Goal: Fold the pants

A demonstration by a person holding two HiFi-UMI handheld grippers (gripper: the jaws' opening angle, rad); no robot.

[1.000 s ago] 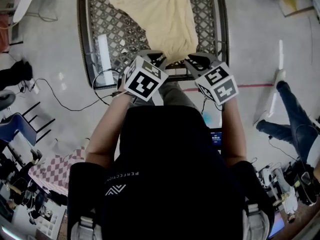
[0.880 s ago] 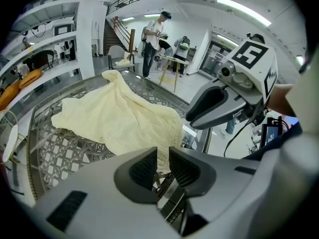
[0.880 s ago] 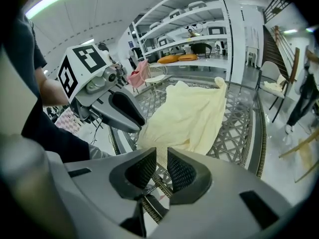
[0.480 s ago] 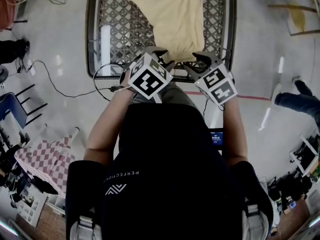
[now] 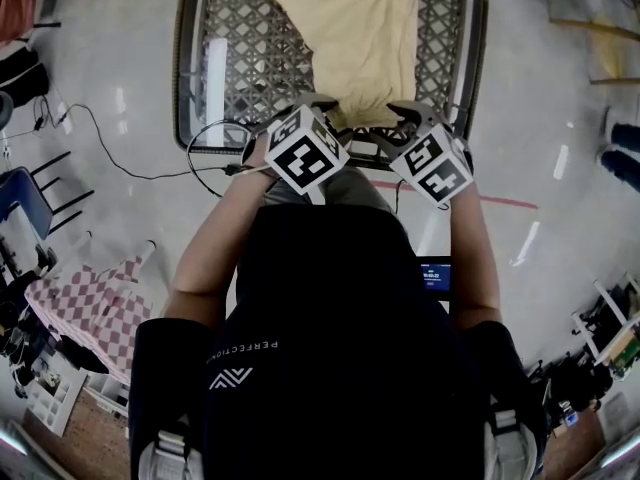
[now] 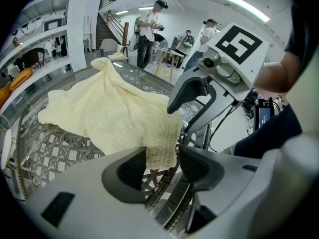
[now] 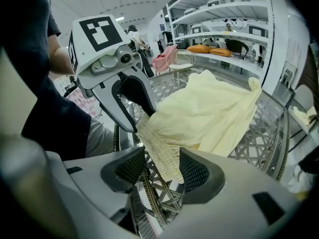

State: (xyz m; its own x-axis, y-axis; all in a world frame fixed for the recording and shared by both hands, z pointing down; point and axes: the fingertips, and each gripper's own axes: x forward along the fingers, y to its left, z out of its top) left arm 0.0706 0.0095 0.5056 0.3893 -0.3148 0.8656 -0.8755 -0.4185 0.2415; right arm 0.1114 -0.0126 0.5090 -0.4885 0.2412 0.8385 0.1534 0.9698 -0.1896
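Upside-down shirt print [image 5: 250, 349], perhaps "PERFECTION"

The pants [image 5: 345, 38] on the tabletop [image 5: 255, 38] are soft, matt, pale yellow cloth with a fine waffle-like weave, and the waistband is gathered into tight ribs. The tabletop itself is an open lattice of dark woven strands, faintly shiny, inside a smooth dark rim. At the tabletop's near edge the left gripper [image 6: 162, 166] and right gripper [image 7: 162, 168] are smooth, matt grey plastic with black, finely ridged pads [image 7: 197, 172]. Their jaws have just been opening, with the ribbed waistband loose between each pair. The floor [image 5: 120, 58] around the tabletop is pale and polished and throws back the ceiling lights.
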